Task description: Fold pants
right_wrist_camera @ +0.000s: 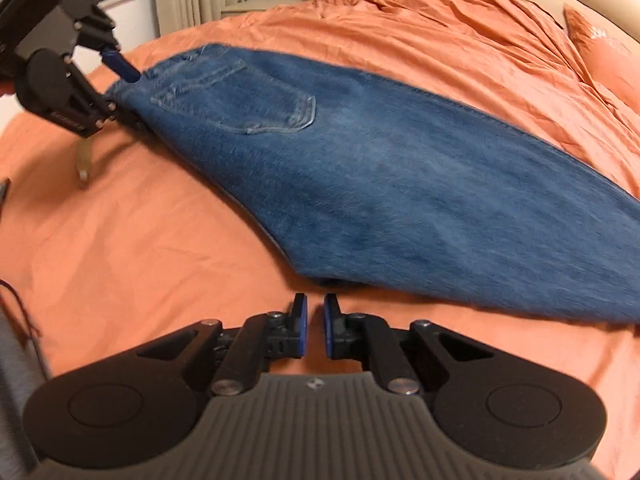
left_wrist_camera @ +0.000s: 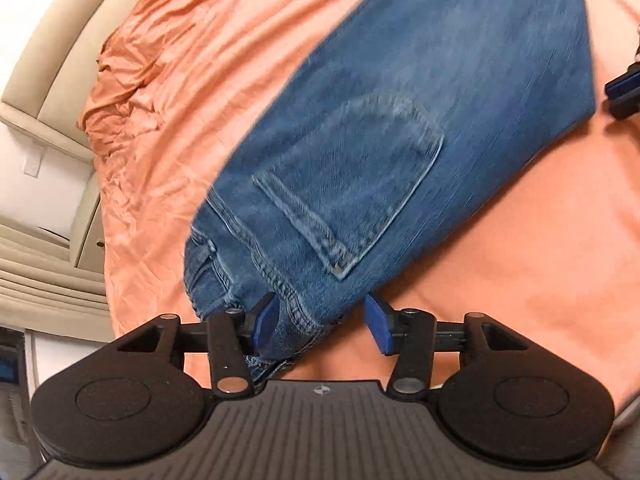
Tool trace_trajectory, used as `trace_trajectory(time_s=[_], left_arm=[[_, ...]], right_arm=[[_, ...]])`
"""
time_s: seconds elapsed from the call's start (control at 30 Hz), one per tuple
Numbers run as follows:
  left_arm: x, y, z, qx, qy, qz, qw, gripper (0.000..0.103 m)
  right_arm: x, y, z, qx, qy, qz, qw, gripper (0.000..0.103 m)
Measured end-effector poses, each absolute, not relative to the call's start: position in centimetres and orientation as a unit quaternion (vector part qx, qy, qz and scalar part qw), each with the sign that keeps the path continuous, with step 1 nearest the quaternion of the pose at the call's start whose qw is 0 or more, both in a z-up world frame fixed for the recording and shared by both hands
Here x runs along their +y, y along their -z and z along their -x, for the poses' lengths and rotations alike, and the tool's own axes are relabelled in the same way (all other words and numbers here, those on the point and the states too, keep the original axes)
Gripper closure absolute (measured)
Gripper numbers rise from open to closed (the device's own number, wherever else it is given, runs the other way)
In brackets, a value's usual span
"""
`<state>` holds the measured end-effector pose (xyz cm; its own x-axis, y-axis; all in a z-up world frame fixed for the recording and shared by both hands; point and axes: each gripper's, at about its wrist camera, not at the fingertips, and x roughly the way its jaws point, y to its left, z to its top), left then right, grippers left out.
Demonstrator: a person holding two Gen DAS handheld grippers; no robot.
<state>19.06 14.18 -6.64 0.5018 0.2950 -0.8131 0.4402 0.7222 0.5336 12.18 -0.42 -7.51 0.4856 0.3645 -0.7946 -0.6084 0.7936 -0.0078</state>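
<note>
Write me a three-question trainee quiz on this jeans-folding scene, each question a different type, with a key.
1. True or false: the right gripper is clamped on the jeans.
2. Multiple choice: which part of the jeans lies between the pads of the left gripper? A) a leg hem B) the waistband end C) nothing at all
3. Fill in: the jeans lie on an ______ bedsheet.

Key:
1. False. Its jaws are nearly shut with nothing between them, just short of the denim edge.
2. B. The waistband end sits between the pads, which stand apart and do not squeeze it.
3. Orange.
</note>
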Motion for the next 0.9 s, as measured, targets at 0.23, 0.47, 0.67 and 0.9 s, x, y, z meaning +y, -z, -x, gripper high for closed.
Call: trace_trajectory(time_s=[0.23, 0.47, 0.67, 0.9], left_arm=[[10.9, 2.0, -19.3, 0.465, 0.052, -0.328, 0.821, 0.044], [6.3, -1.1, -21.9, 0.437, 0.077, -0.245, 0.862, 0.044], [2.4, -1.4, -25.5, 0.425, 0.113, -0.156, 0.884, 0.045], [-3.2, 1.8, -30.9, 0.422, 0.158, -0.102, 0.887, 0.049]], right_arm=[[-6.9, 2.6, -14.0, 0.421, -0.252, 0.077, 0.868, 0.080], [-16.5, -1.2, -17.4, 0.406, -0.164, 0.028, 0.898, 0.066], [-26.0, -2.3, -20.1, 0.415, -0.087, -0.047, 0.904, 0.066], [-38.8, -0.7, -22.6, 0.413, 0.006, -0.214, 0.885, 0.065]])
